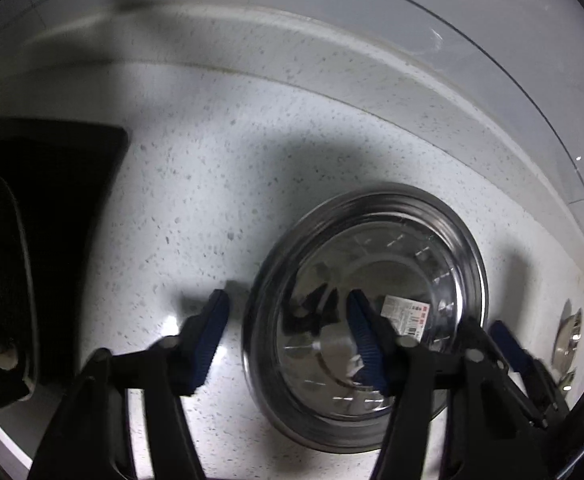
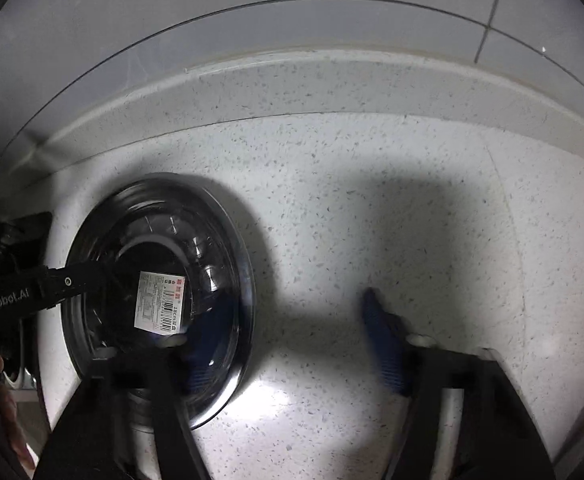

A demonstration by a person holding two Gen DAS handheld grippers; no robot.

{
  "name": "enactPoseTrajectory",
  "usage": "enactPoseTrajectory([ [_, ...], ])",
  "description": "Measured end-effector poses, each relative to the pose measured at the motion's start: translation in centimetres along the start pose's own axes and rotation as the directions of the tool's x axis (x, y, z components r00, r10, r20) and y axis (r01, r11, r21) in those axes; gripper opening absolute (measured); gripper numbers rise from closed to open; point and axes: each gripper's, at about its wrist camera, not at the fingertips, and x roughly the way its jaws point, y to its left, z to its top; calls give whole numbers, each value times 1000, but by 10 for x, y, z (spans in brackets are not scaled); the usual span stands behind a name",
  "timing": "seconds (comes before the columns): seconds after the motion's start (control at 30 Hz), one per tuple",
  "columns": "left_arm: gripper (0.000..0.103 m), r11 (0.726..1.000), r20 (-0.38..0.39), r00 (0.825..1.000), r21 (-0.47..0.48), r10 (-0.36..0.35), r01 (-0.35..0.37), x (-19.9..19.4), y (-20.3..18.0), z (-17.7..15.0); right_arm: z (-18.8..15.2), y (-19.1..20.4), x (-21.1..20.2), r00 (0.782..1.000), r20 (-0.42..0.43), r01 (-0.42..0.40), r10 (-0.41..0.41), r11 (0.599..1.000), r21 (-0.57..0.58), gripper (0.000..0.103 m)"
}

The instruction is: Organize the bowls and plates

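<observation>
Steel bowl (image 1: 366, 312), upright on the speckled countertop (image 1: 220, 208), toward the back edge under the raised backsplash (image 1: 332, 52). White barcode label (image 1: 406, 314) stuck to the inside floor. The nested rim lines could mean a stack of bowls; cannot tell from either view.

Left gripper (image 1: 288, 340) straddles the bowl's left rim: one blue pad outside on the counter side, the other inside the bowl. Jaws partly open, and a clear gap shows between the outer pad and the wall. Not gripping.

Right gripper (image 2: 292, 340) straddles the opposite rim: its left finger sits down inside the bowl and is blurred, its right finger (image 2: 382, 340) is over bare countertop, well clear of the rim. Jaws look apart with no pad pressed on the wall, so I read it as not gripping.

Further out: a black hob (image 1: 48, 200) at the counter's left side, and a second metal piece (image 1: 568, 340), possibly another bowl, at the right edge.

Risks, my judgement:
- The wall is thin, smooth and curved, so a pinch on one rim could slip or tip the bowl as it lifts.
- If the two grippers close unevenly, the bowl may skate on the counter toward the backsplash.
- If it is a stack, only the top bowl may come away, or several may stick and drop.
- Both inner fingers share the bowl, so they could collide.
</observation>
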Motion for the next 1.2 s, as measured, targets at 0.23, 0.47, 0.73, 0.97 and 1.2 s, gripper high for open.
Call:
enactPoseTrajectory([
  [0.23, 13, 997, 2, 999, 64, 36, -36, 3, 3, -10, -4, 12, 0, 999, -42, -10, 9, 1000, -23, 11],
  [0.47, 13, 995, 36, 999, 92, 26, -29, -25, 15, -40, -24, 18, -32, 1000, -5, -5, 4, 999, -44, 10],
  [0.73, 13, 990, 98, 995, 136, 34, -47, -71, 50, -105, -85, 35, -87, 997, 48, -58, 61, 997, -59, 10],
  [0.97, 13, 988, 122, 990, 129, 71, -87, -83, 91, -159, -147, 68, -106, 994, 9, -104, 106, 989, -106, 11],
  [1.2, 13, 990, 84, 992, 97, 95, -103, -71, 112, -193, -176, 88, -91, 991, -60, -128, 120, 980, -149, 11],
])
